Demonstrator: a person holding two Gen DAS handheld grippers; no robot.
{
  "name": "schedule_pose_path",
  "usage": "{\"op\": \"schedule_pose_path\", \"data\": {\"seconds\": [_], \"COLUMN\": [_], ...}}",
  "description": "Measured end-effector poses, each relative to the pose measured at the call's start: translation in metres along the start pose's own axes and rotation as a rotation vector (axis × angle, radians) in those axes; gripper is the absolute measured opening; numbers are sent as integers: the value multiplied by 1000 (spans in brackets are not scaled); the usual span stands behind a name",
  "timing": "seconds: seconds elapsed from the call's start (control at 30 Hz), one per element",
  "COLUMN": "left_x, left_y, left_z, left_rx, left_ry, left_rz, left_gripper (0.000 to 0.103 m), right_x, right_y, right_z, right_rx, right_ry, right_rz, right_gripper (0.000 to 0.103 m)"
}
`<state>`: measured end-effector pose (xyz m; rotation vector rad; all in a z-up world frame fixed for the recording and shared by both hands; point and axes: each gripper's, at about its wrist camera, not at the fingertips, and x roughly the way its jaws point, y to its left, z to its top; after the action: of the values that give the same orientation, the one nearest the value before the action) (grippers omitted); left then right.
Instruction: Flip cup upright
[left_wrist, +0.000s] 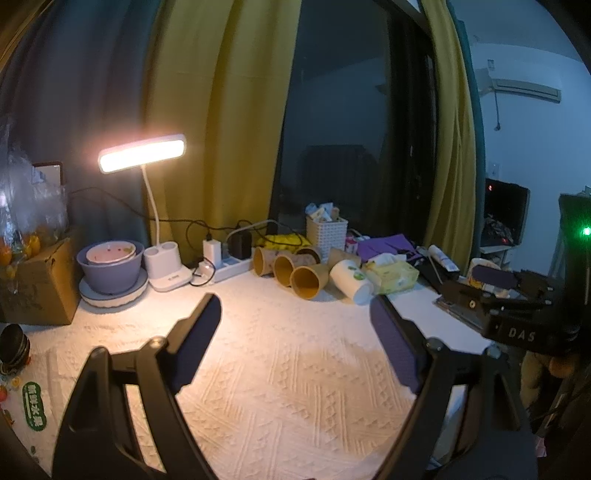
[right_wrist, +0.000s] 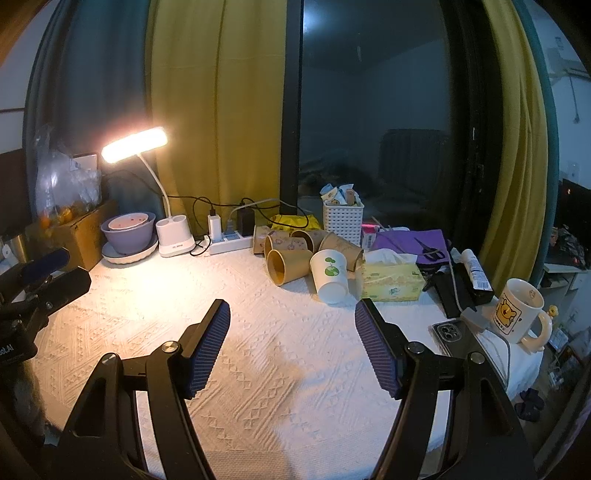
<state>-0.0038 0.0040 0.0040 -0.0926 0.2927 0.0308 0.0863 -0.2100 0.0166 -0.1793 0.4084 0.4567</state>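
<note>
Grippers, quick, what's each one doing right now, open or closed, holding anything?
Left gripper: open, holding nothing, above the white cloth.
Right gripper: open, holding nothing.

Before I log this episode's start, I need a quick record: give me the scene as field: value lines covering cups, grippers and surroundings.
surface: white textured cloth
white cup: on its side, green print, mouth toward camera
brown paper cups: several lying on their sides, left of the white one
tissue box: right of the white cup
desk lamp: lit, back left
left gripper: open, empty
right gripper: open, empty
</note>
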Motion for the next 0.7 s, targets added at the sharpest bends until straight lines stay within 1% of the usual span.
{"op": "schedule_pose_path", "data": {"seconds": [0.7], "left_x": [0], "left_y": [-2], "left_z": [4], "left_rx": [3], "left_ry": [-9], "left_rz": [-6], "left_gripper": [84], "right_x": [1], "right_y": [-1], "right_z": [3], "right_rx": [-1], "right_ry": [-3], "right_rz": [1], "right_gripper": [73]}}
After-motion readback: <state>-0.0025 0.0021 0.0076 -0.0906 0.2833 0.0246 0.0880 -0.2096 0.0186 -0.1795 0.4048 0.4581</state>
